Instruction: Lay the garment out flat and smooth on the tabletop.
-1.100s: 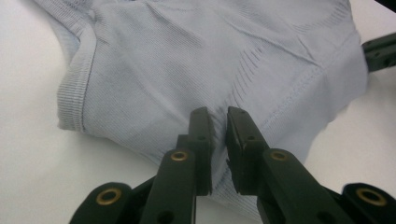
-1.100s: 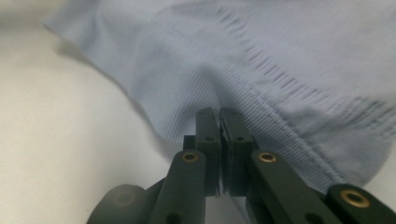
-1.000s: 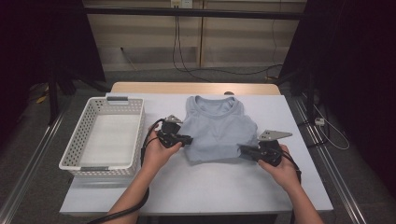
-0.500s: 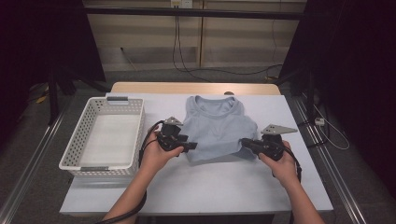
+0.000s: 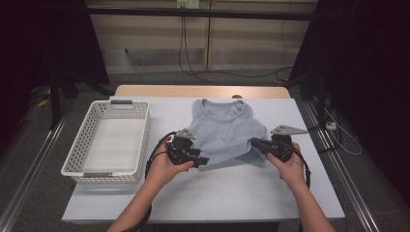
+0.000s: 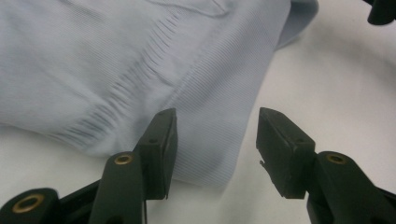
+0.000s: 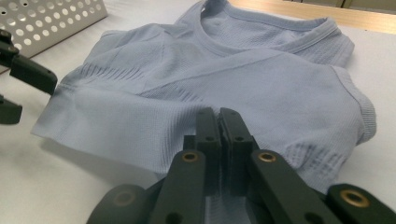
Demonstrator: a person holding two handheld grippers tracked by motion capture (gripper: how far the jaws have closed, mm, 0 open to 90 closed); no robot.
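Observation:
A light blue sleeveless shirt (image 5: 225, 130) lies on the white table (image 5: 227, 193), neckline away from me. My right gripper (image 5: 255, 143) is shut on the shirt's near right hem, and the fabric there is raised and creased. In the right gripper view the jaws (image 7: 219, 114) are pressed together with shirt cloth (image 7: 243, 70) running into them. My left gripper (image 5: 201, 161) stands open at the near left corner of the hem. In the left gripper view, my left gripper (image 6: 215, 140) has one jaw over the shirt (image 6: 116, 60) and the other over bare table.
An empty white perforated basket (image 5: 72, 166) stands on the left part of the table; its wall (image 7: 42, 18) appears in the right gripper view. A wooden table edge (image 5: 193, 91) runs along the far side. Cables trail from both grippers.
My right gripper has moved a little away from me and leftward, taking the hem with it. My left gripper has slid toward me and to the right, to the hem's near left corner.

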